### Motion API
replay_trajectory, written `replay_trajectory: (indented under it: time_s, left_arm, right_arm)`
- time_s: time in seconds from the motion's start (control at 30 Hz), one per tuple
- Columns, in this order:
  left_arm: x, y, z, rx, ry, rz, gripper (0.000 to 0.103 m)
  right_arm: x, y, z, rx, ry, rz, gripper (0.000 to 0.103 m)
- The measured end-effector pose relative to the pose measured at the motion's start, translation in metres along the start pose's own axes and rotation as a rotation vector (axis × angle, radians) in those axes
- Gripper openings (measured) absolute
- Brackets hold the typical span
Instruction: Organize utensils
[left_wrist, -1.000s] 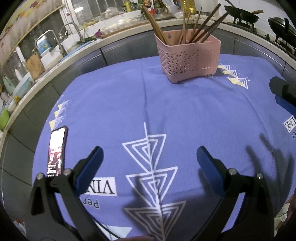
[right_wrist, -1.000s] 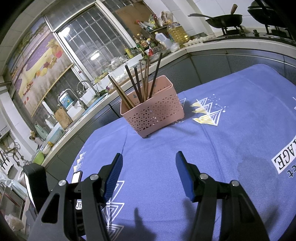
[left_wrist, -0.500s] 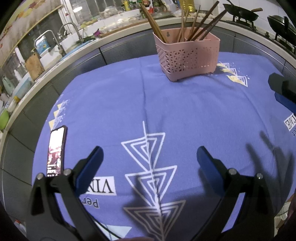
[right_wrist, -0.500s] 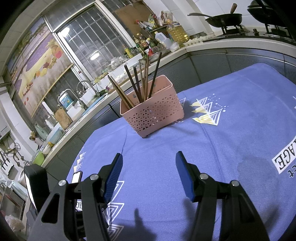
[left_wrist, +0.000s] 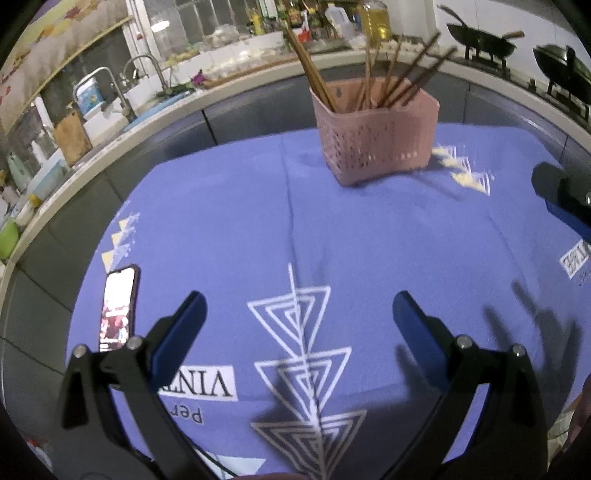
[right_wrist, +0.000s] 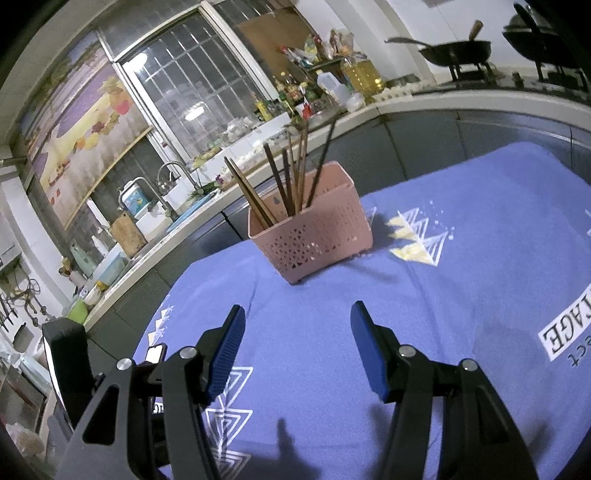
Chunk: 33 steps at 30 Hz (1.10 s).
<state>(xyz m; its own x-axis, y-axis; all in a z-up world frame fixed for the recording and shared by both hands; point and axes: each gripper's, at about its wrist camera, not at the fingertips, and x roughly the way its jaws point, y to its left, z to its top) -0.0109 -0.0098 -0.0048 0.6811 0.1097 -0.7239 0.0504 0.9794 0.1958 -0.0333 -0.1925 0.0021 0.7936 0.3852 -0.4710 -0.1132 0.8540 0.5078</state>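
A pink perforated basket (left_wrist: 376, 142) (right_wrist: 314, 230) stands upright at the far side of the blue cloth. Several brown chopsticks (left_wrist: 384, 79) (right_wrist: 291, 184) lean inside it. My left gripper (left_wrist: 297, 312) hovers over the near part of the cloth, open, with nothing between its blue pads. My right gripper (right_wrist: 297, 328) is open too and empty, well short of the basket. One finger of the right gripper (left_wrist: 565, 201) shows at the right edge of the left wrist view.
A blue tablecloth (left_wrist: 369, 240) with white triangle prints covers the table. A phone (left_wrist: 118, 306) with a lit screen lies near its left edge. Behind runs a counter with a sink and tap (right_wrist: 173, 184), bottles, and woks (right_wrist: 458, 50) on a stove.
The left wrist view has tilted slightly, so the basket sits a little lower in it and looks blurred. The right gripper has not moved.
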Motion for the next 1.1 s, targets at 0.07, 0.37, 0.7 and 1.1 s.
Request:
replay_trajectory:
  time_s: [0.07,0.37,0.7,1.1]
  left_arm:
    - [-0.005,0.003,0.006,-0.012,-0.021,-0.005,0.097]
    - [-0.02,0.015,0.022,-0.076,-0.083,-0.044,0.097]
    - [-0.014,0.015,0.016,-0.101,-0.05,-0.103,0.097]
    - [-0.004,0.014,0.006,-0.093,-0.01,-0.107,0.097]
  right_arm:
    - [-0.002,0.003,0.003,-0.01,-0.009,-0.002,0.06]
    - [-0.014,0.02,0.015,-0.06,-0.044,-0.017,0.06]
    - [-0.014,0.034,0.018,-0.1,-0.047,-0.032,0.06]
    - [-0.007,0.033,0.014,-0.094,-0.018,-0.035,0.06]
